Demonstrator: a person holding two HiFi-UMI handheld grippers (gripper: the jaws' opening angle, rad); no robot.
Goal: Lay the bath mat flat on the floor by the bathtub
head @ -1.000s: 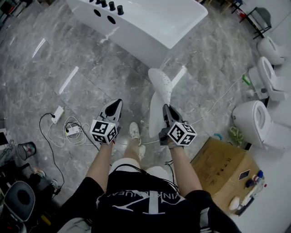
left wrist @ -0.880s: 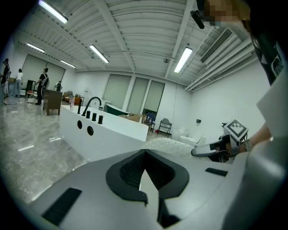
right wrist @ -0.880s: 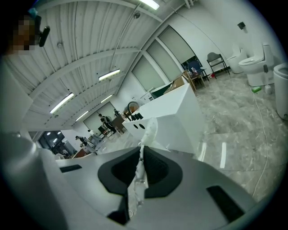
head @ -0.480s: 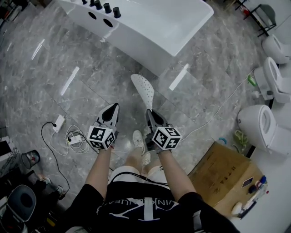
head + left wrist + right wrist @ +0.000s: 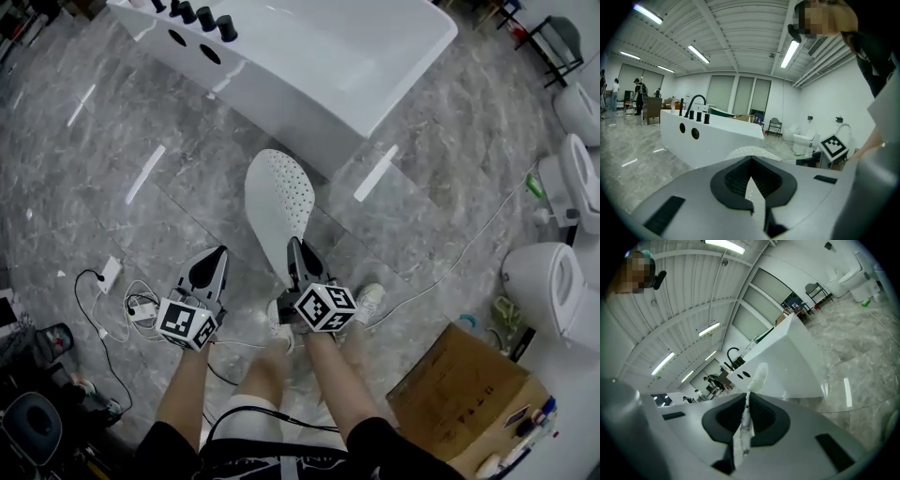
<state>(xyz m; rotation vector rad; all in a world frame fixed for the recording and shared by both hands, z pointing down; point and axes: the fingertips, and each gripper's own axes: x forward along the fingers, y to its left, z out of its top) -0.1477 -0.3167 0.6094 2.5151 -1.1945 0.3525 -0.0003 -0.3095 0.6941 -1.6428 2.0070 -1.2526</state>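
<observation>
The white perforated bath mat (image 5: pixel 277 202) hangs above the grey marble floor in front of the white bathtub (image 5: pixel 309 66), its broad face turned up toward the head view. My right gripper (image 5: pixel 293 246) is shut on the mat's near edge; in the right gripper view the mat (image 5: pixel 759 373) runs edge-on out of the right gripper (image 5: pixel 747 394) toward the bathtub (image 5: pixel 787 362). My left gripper (image 5: pixel 212 258) is beside it to the left, shut and empty, apart from the mat. Past the left gripper (image 5: pixel 751 159) in its own view, the mat (image 5: pixel 740 151) shows as a dotted hump before the bathtub (image 5: pixel 712 140).
Toilets (image 5: pixel 561 291) line the right wall. A cardboard box (image 5: pixel 459 394) sits at the lower right. A power strip with coiled cables (image 5: pixel 141 305) lies on the floor at the left. The person's shoes (image 5: pixel 370 300) are just below the grippers.
The person has stepped nearer the tub. Both grippers shifted left and lower in the head view. The mat swung from edge-on to showing its wide perforated face.
</observation>
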